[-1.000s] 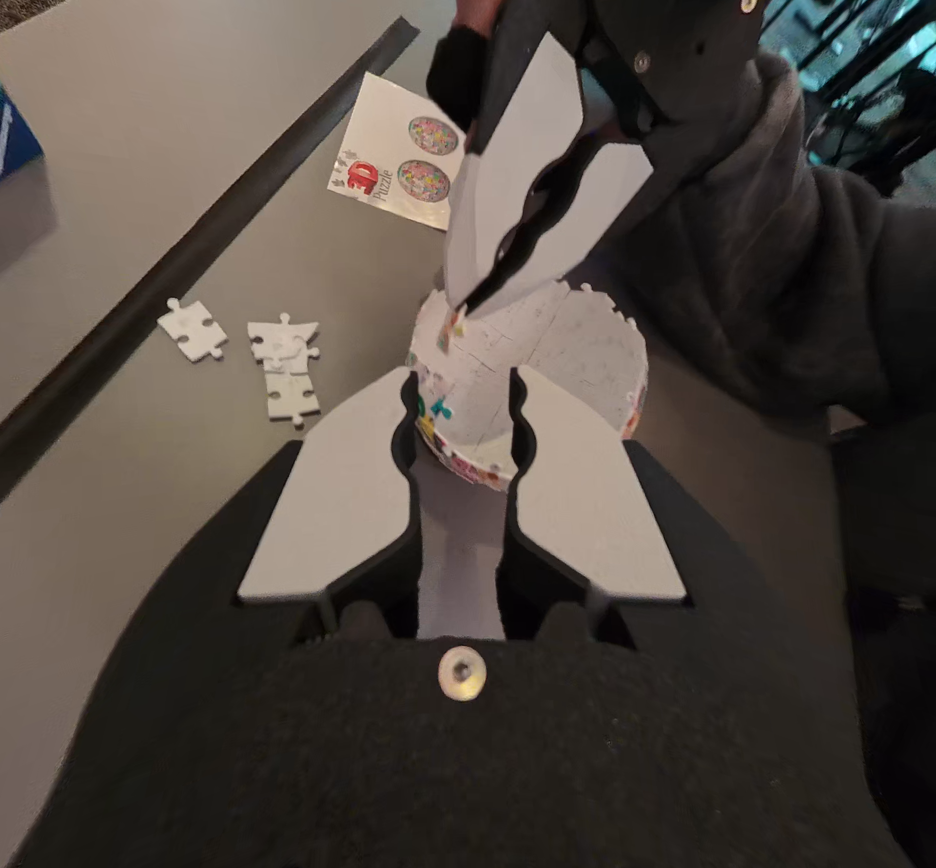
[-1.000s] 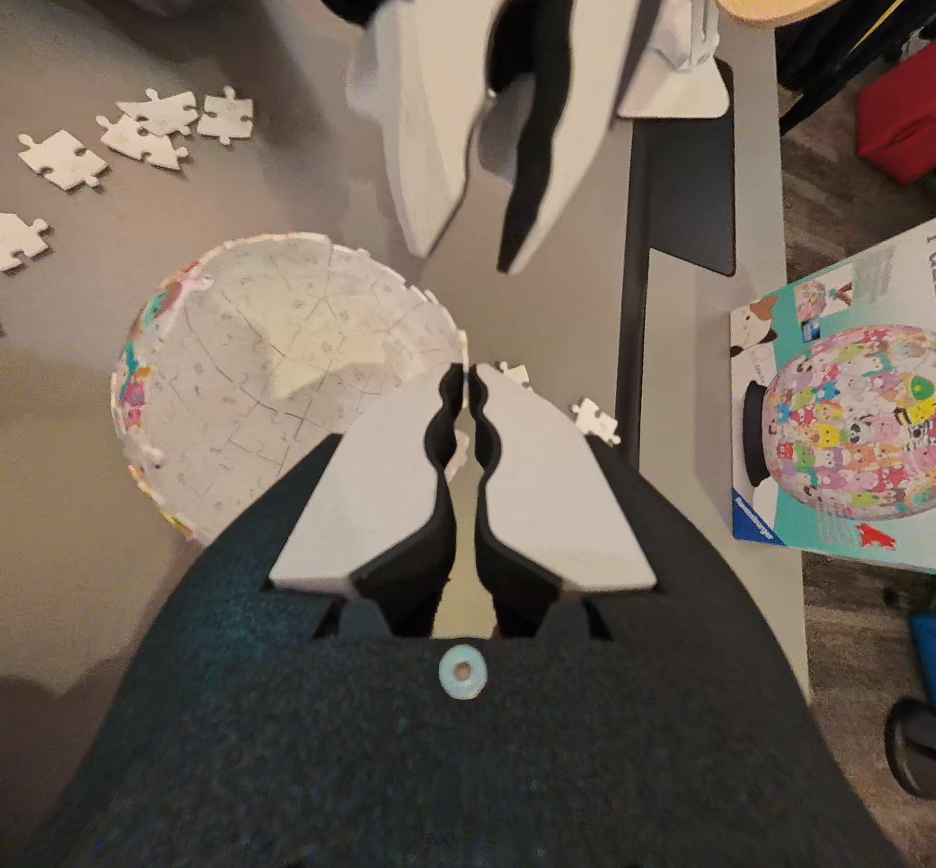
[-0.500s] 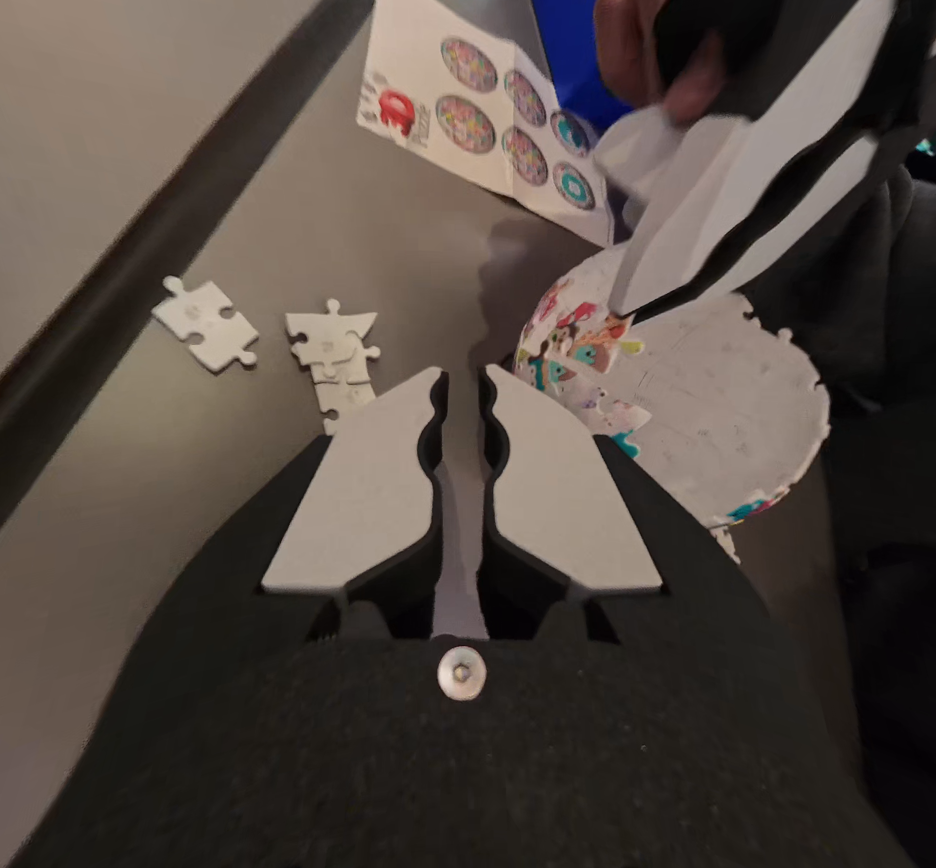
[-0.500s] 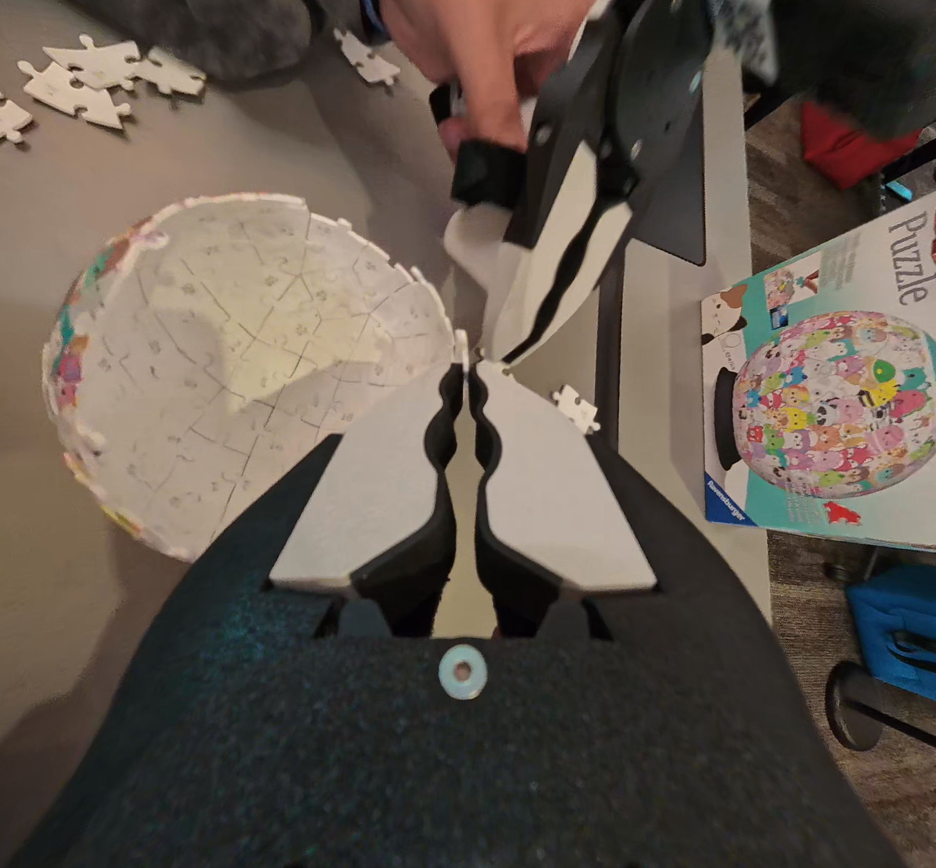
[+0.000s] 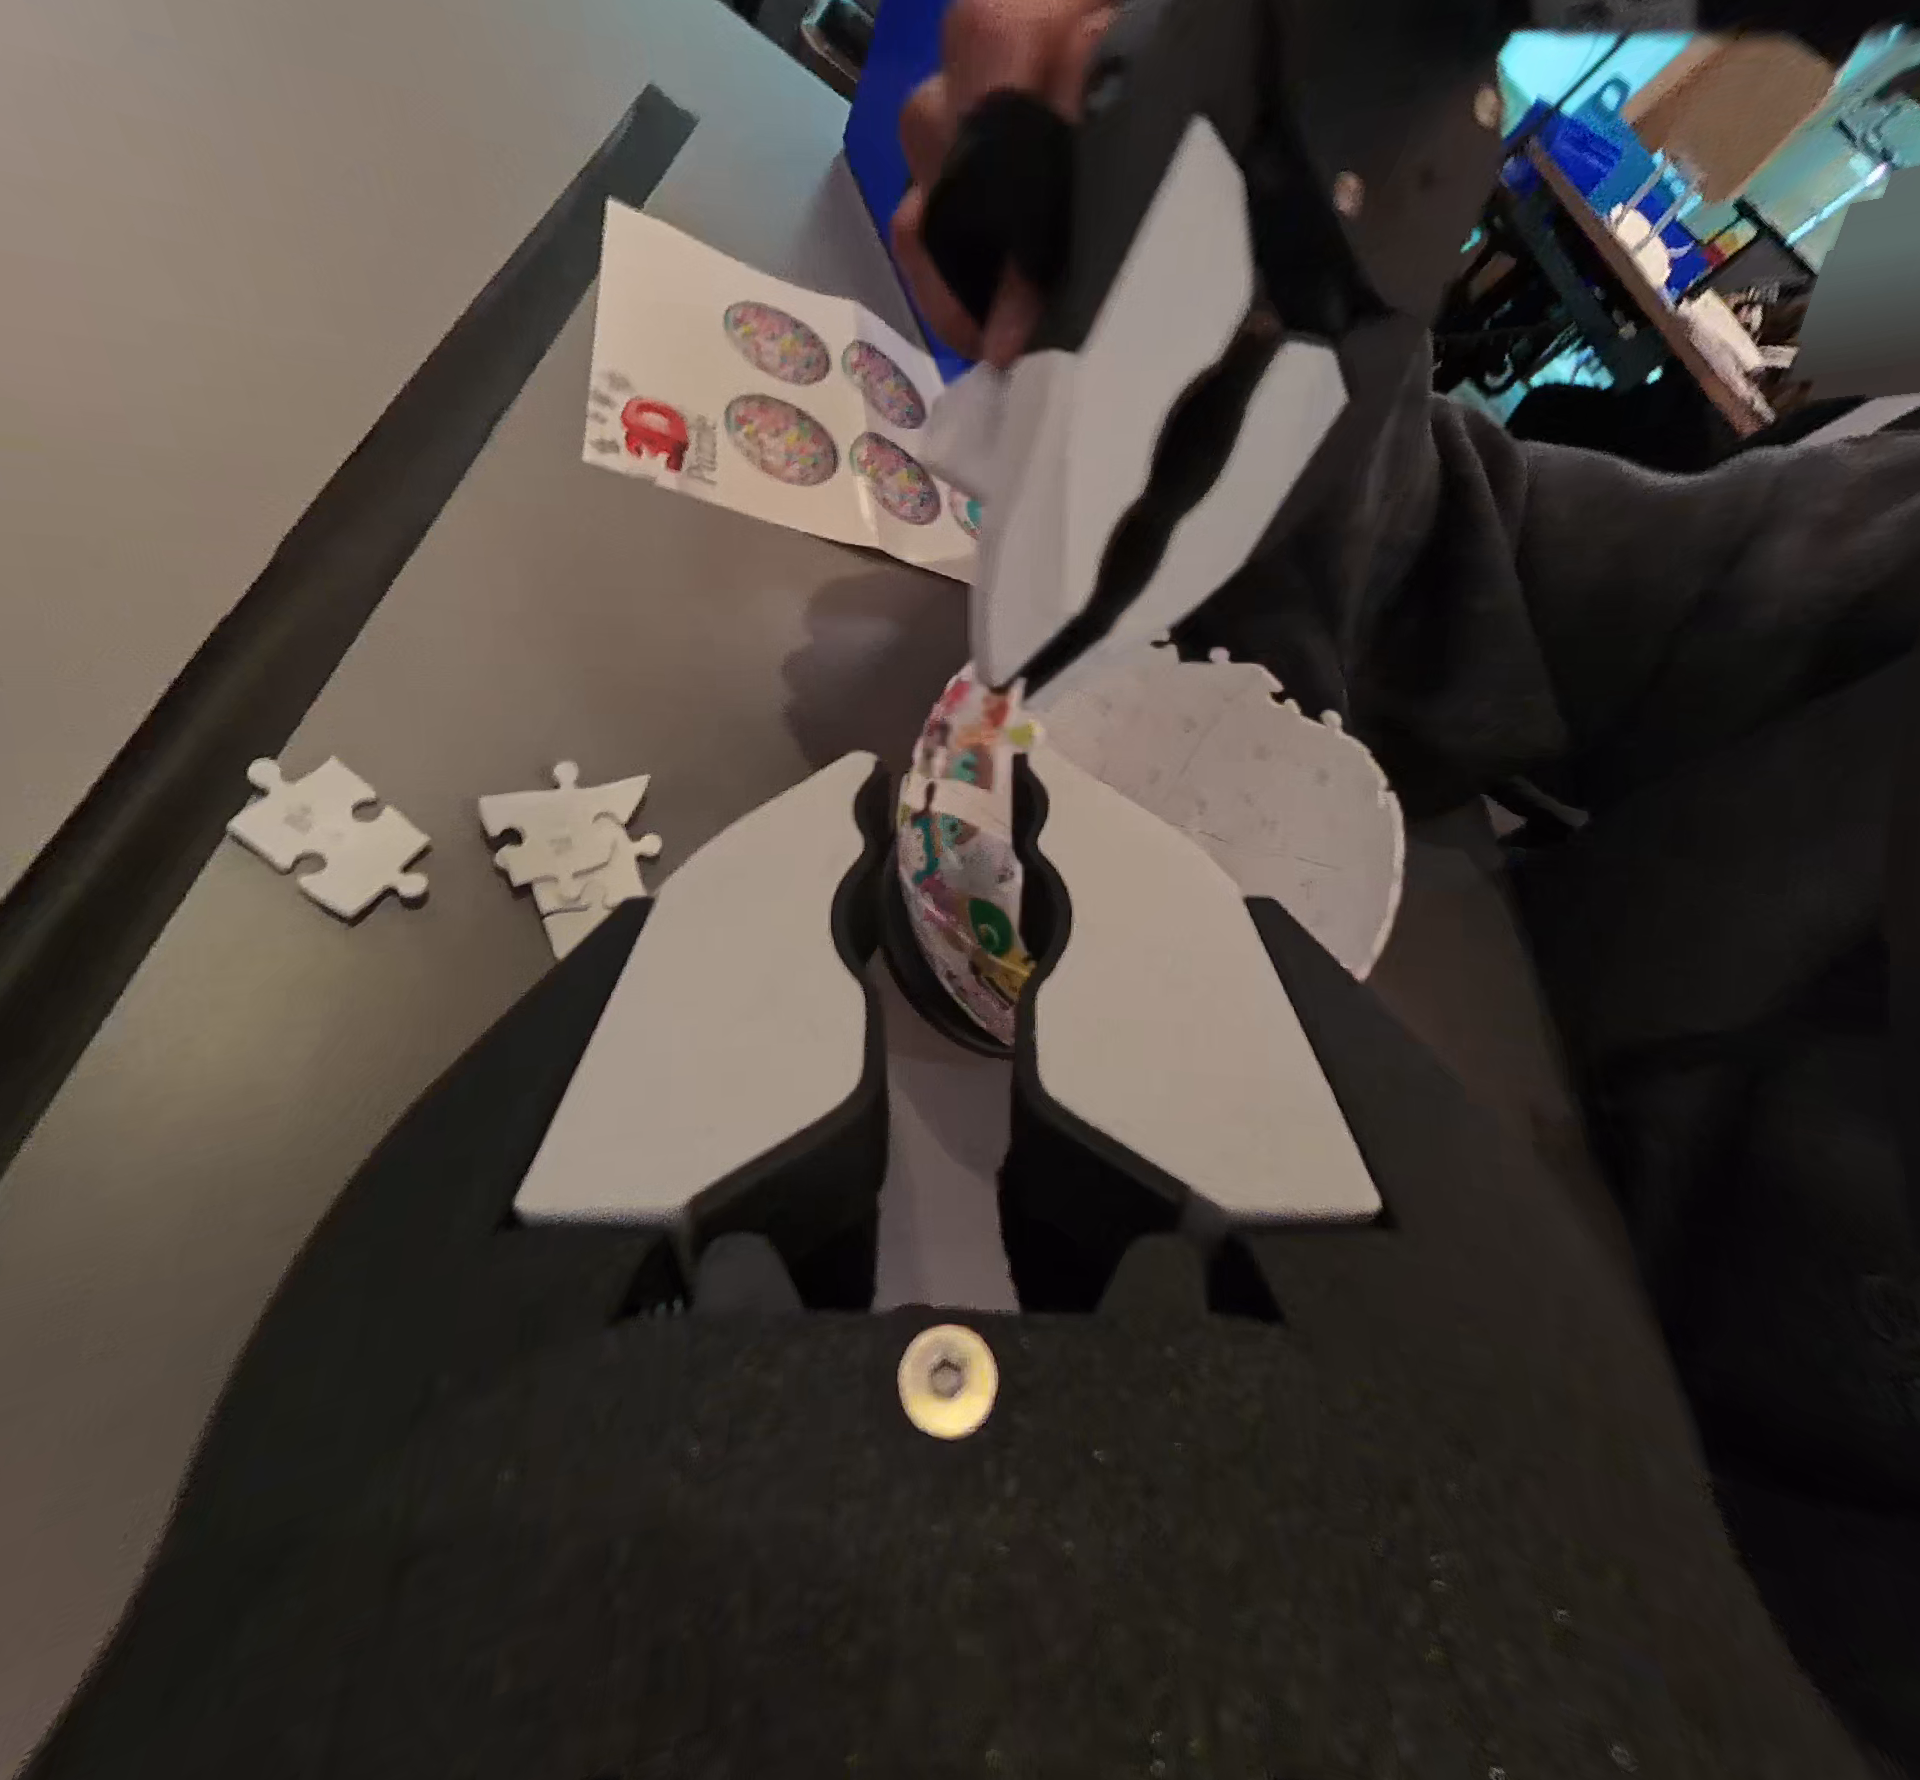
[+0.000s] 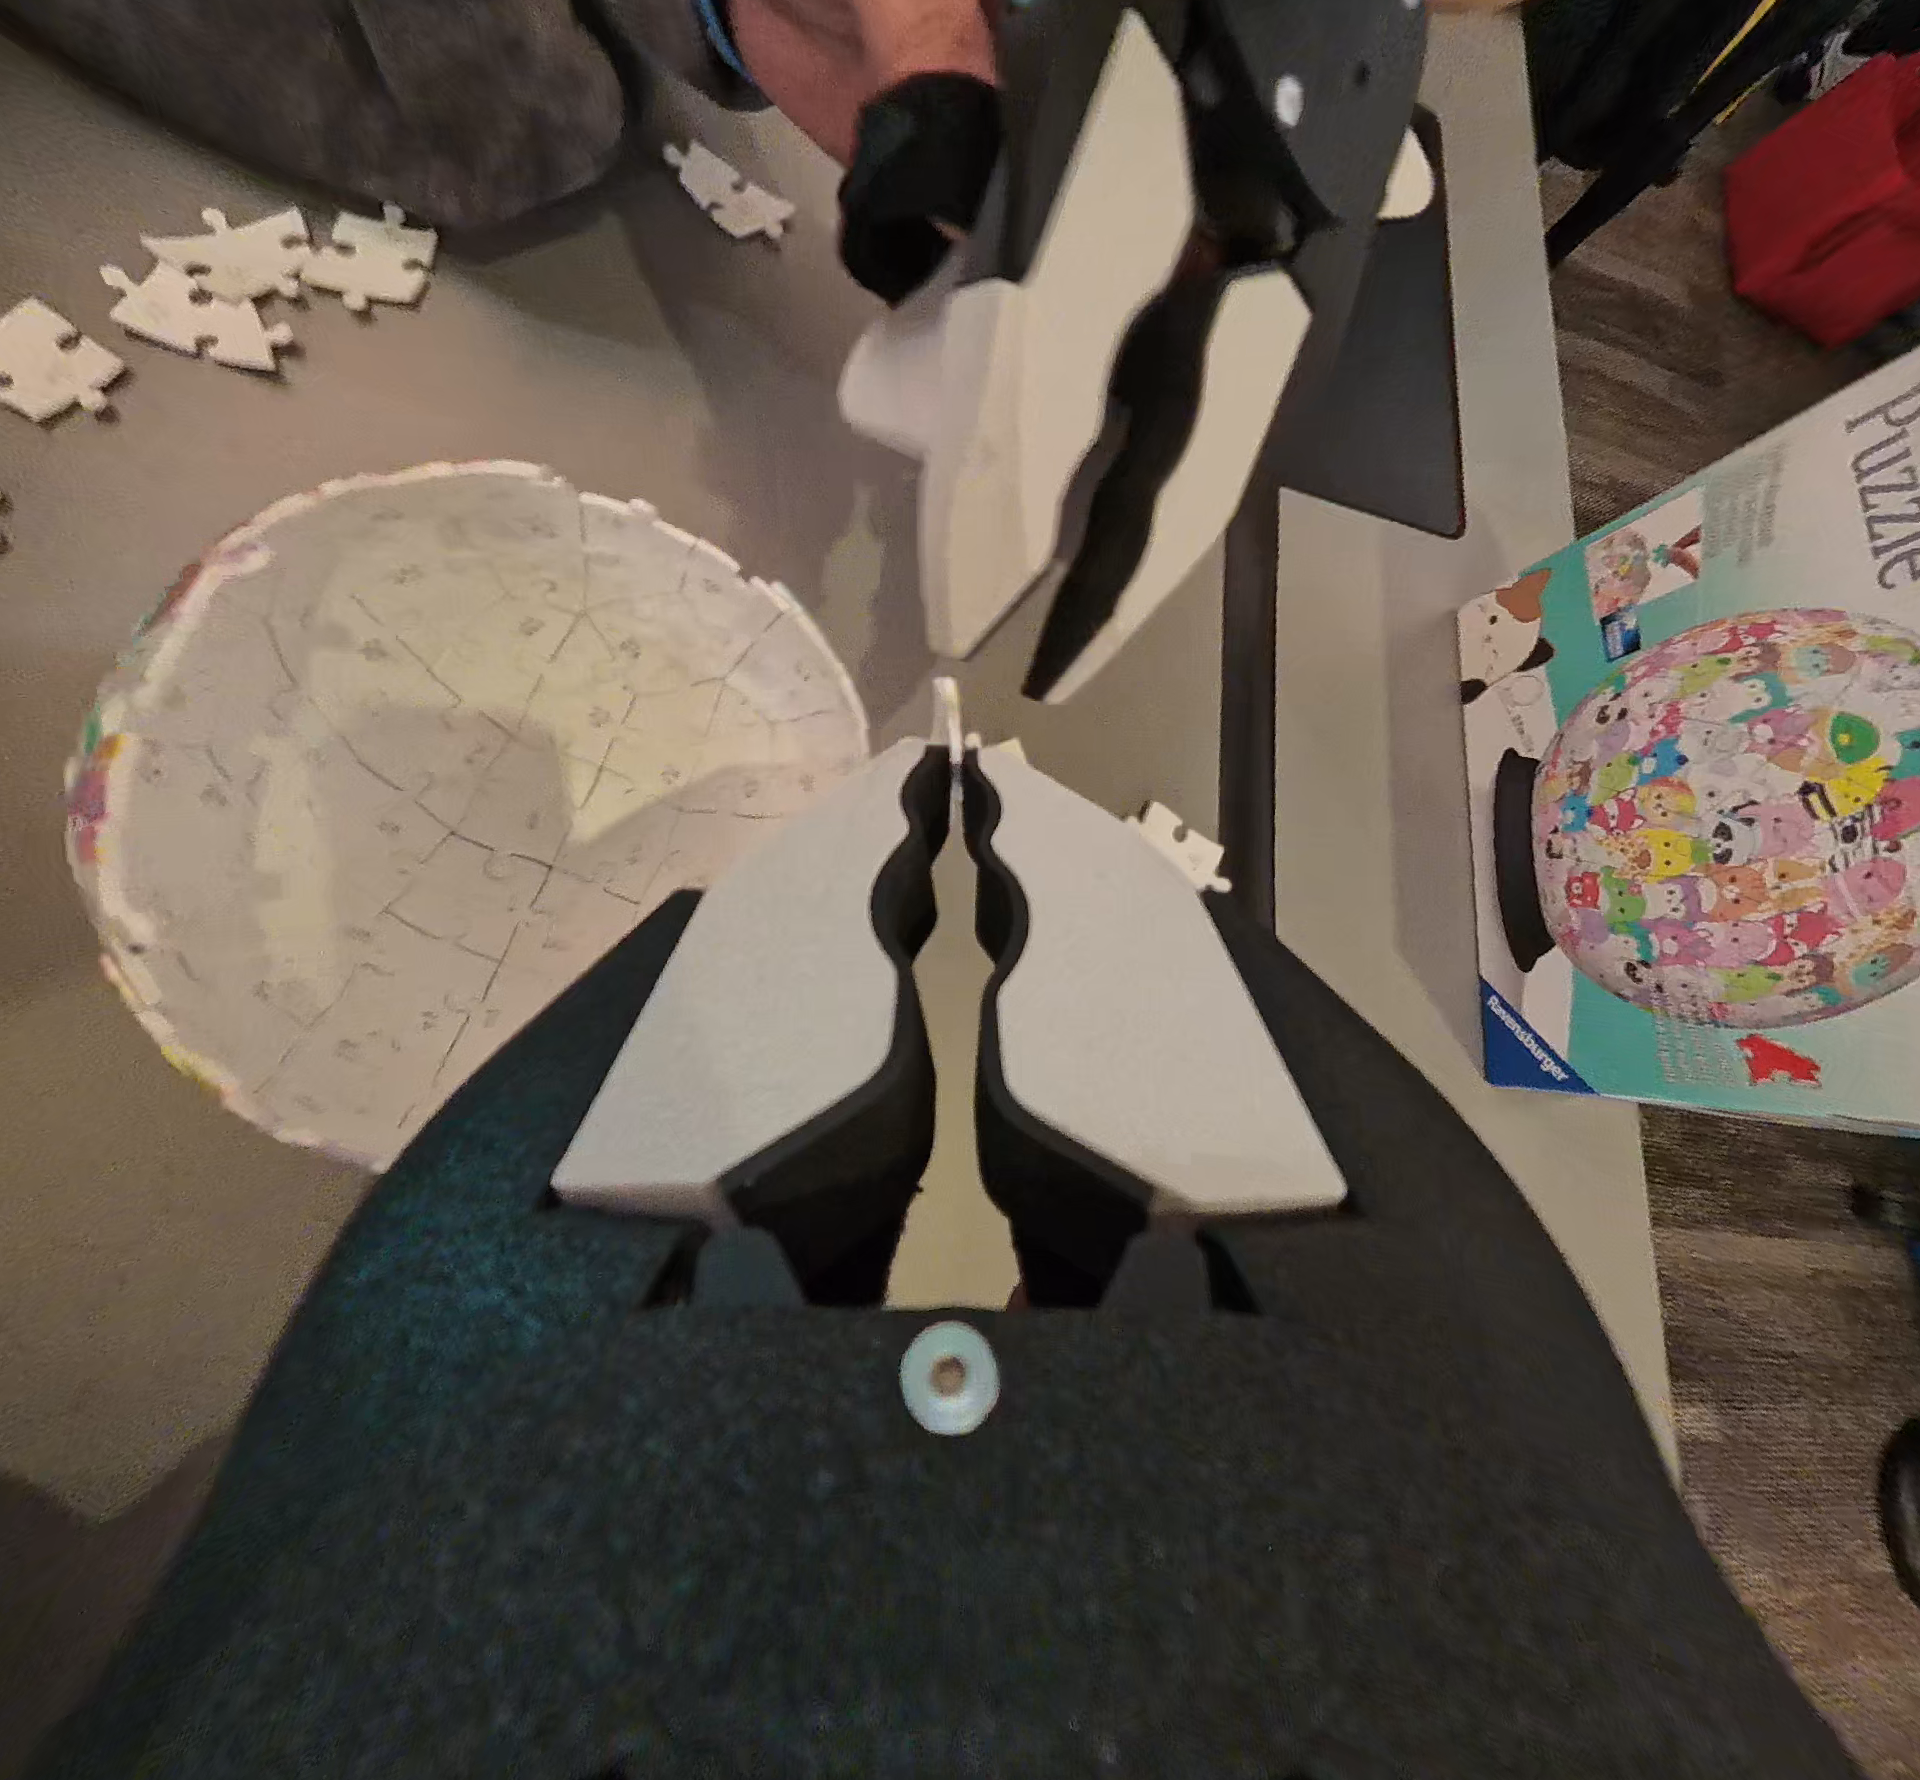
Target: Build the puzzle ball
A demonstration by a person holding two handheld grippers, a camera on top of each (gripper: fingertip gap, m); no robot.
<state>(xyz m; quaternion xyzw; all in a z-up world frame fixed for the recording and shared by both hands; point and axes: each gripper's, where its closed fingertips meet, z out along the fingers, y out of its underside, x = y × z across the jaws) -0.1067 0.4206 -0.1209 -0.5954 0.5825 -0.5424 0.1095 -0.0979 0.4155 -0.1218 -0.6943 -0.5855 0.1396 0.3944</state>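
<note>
Right gripper [image 6: 958, 754] is clenched on a single puzzle piece [image 6: 945, 728], held edge-on at the very tips and poised just off the rim of the half-built puzzle ball [image 6: 416, 795], which sits open side up on the grey table [image 6: 623, 411]. Left gripper [image 5: 951, 795] hangs with its jaws parted, straddling the shell's colourful wall without pinching it. The seating step looks close: best to turn the piece until its tabs match the jagged rim, then let the left steady the wall so it cannot roll, and press gently. 4 loose pieces [image 6: 218, 296] wait on the table, near the puzzle box [image 6: 1714, 795].
</note>
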